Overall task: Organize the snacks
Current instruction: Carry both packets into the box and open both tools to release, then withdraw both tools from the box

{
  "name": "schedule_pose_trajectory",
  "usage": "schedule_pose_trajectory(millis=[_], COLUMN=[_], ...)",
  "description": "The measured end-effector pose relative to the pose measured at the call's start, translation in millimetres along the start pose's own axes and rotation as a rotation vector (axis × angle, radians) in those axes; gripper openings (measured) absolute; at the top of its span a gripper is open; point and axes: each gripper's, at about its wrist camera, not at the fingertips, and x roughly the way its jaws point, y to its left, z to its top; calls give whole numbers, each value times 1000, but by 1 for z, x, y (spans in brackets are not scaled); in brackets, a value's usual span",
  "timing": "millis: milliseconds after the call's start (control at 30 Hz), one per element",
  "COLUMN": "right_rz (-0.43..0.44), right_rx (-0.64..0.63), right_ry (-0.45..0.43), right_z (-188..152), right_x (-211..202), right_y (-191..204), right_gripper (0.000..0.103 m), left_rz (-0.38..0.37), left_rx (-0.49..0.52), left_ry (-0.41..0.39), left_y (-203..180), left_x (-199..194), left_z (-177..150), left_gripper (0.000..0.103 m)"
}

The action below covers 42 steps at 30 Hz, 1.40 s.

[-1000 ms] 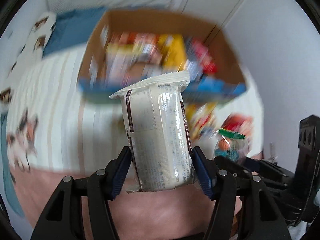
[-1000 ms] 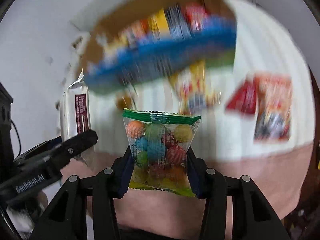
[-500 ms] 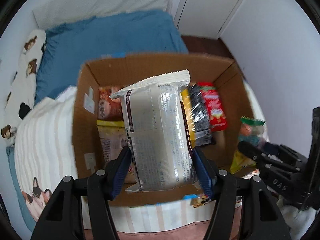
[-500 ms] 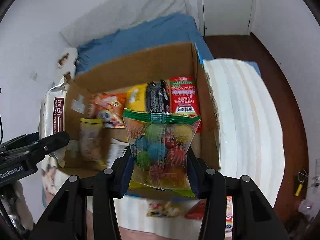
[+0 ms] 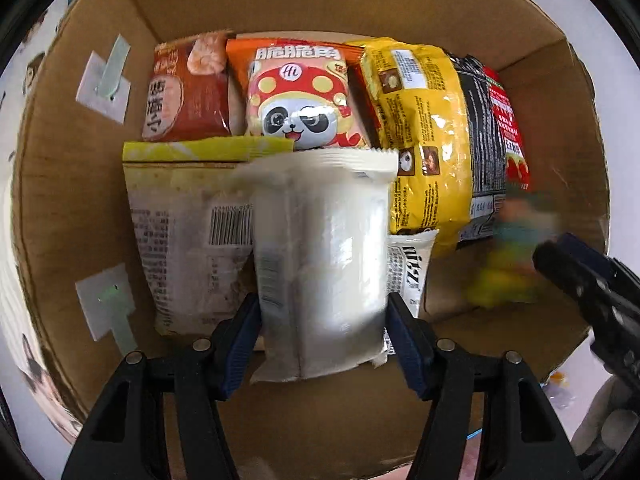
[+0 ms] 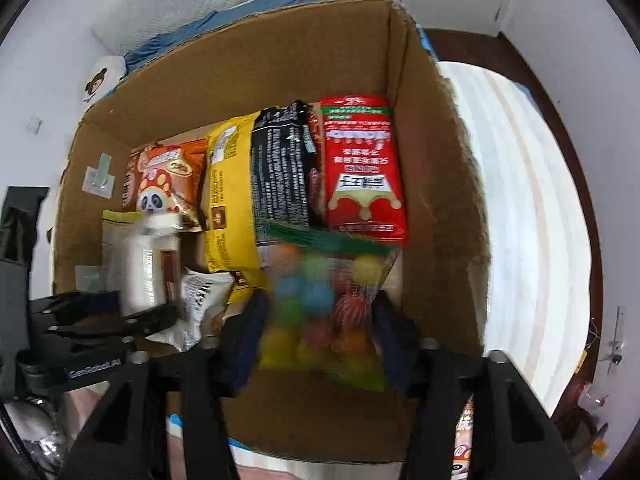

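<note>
Open brown cardboard box, standing on striped white bedding.

Contents, upright in a row along the far wall, 10 to 2 o'clock: reddish-brown shrimp-print packet; orange panda-print crisp bag; yellow glossy snack bag; black printed packet; red packet with white lettering. In front, at 9 o'clock: pale packet with yellow top band and barcode. A small white black-lettered packet shows just right of centre.

Left gripper: blue pads pinching a white sealed wrapper from both sides, inside the box, upright.

Right gripper: fingers clamped on a clear bag of coloured candy balls with green top strip, at the box's 4 o'clock corner, blurred.
</note>
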Motion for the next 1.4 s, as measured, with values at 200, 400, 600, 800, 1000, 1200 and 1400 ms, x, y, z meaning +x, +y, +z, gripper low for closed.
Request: schedule_pose_trajectory(millis=[200,400,600,800,1000,1200,1400], right_rz=[-15,-24,-23,-42,-35,-7,26], right_rx=[-6,-13,-19,-31,-43,-61,-62], right_ry=[12,12,-21,-121,-226,-310,-379], right_z=[1,-6,-15,-33,-60,-93,-126], right_x=[-4,-6,-17,-44,-76,-109,-143], right_y=[4,8,12,18,25,34,42], right_gripper=[94,95,96,96,91,90,87], left_rz=[-4,26,67,99,118,142,149], left_rx=[-6,1,5,12,4,19,39], left_ry=[-51,-106,-197,-332,-455,-561,-647], left_y=[-2,-10,-6,-7,-6,-18,-27], left_x=[-18,-40,-61,-90,-123,-148,-174], left_z=[-1,-3,-10,-38,-75,-115,-149], left_gripper=[89,92,92,92,92,92,92])
